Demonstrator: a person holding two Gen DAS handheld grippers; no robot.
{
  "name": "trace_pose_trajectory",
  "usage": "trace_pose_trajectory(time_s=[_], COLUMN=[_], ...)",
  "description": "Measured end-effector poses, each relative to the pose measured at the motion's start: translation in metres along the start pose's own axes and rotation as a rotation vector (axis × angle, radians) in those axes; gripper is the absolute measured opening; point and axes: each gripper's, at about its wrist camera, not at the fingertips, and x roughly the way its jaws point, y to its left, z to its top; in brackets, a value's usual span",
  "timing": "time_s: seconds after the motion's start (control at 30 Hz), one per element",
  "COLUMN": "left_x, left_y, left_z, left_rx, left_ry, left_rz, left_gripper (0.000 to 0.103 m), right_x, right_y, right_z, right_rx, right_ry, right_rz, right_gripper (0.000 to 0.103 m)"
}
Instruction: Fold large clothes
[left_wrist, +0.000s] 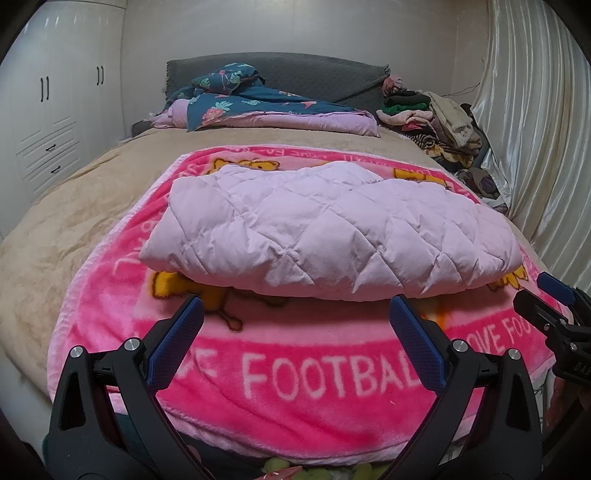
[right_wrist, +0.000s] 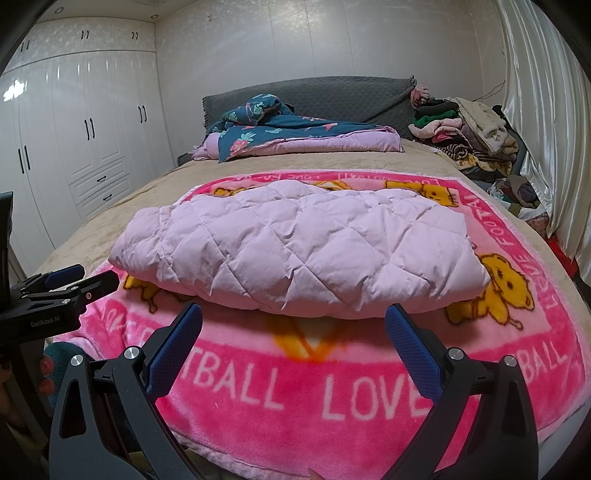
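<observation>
At the far left stands a white wardrobe (right_wrist: 85, 140) with black handles, beside the bed (left_wrist: 55, 221), which is covered in a beige spread. Near the left, the left claw (left_wrist: 295, 321) hovers over the near part of a pink blanket (left_wrist: 295, 376) lettered "FOOTBALL", its 2 blue-padded fingers (left_wrist: 181, 332) spread wide with nothing between them. It is close to the folded garment but not touching it.

In the middle, the lilac quilted coat (right_wrist: 295, 254) lies folded into a thick bundle across the pink blanket, covering part of the yellow bear prints. Far behind it, a teal floral duvet (right_wrist: 280, 129) with a lilac underside is heaped against the grey headboard (right_wrist: 332, 92).

The right claw (right_wrist: 293, 325) is held low just in front of the coat's near edge, released too, its fingers wide apart and holding nothing. In the left wrist view it shows at the right edge, beside the blanket's right border.

At the far right, a pile of mixed clothes (right_wrist: 469, 129) sits on the bed's corner, next to a shiny cream curtain (right_wrist: 546, 129).
</observation>
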Motion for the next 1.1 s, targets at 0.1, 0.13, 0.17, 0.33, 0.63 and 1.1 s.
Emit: trace_pose_trajectory(time_s=[0.1,0.13,0.17,0.33,0.63,1.1], left_x=[0.000,0.000,-0.002,-0.002,0.003,0.041], left_y=[0.000,0.001,0.001,-0.001,0.003,0.108], left_z=[0.001,0.001,0.001,0.001,-0.001,0.031], left_rx=[0.002,0.001,0.002,0.002,0.016,-0.195], left_ry=[-0.001,0.001,0.000,0.001,0.021,0.032], left_rz=[0.003,0.005,0.005,0.005,0.013,0.126], left_gripper=[0.094,0.094,0.094,0.094,0.094,0.094], right_x=[-0.002,-0.003,-0.002,-0.002,-0.010,-0.051], right_y=[-0.001,-0.002,-0.001,-0.002,-0.011,-0.216], right_z=[0.000,0.000,0.000,0.000,0.000,-0.041], right_rx=[-0.002,-0.004,-0.002,-0.003,0.000,0.430], right_ry=[0.000,0.000,0.000,0.001,0.000,-0.044], right_rz=[-0.002,-0.003,-0.003,-0.005,-0.039,-0.560], right_gripper=[0.099,0.099,0.099,0.099,0.099,0.099])
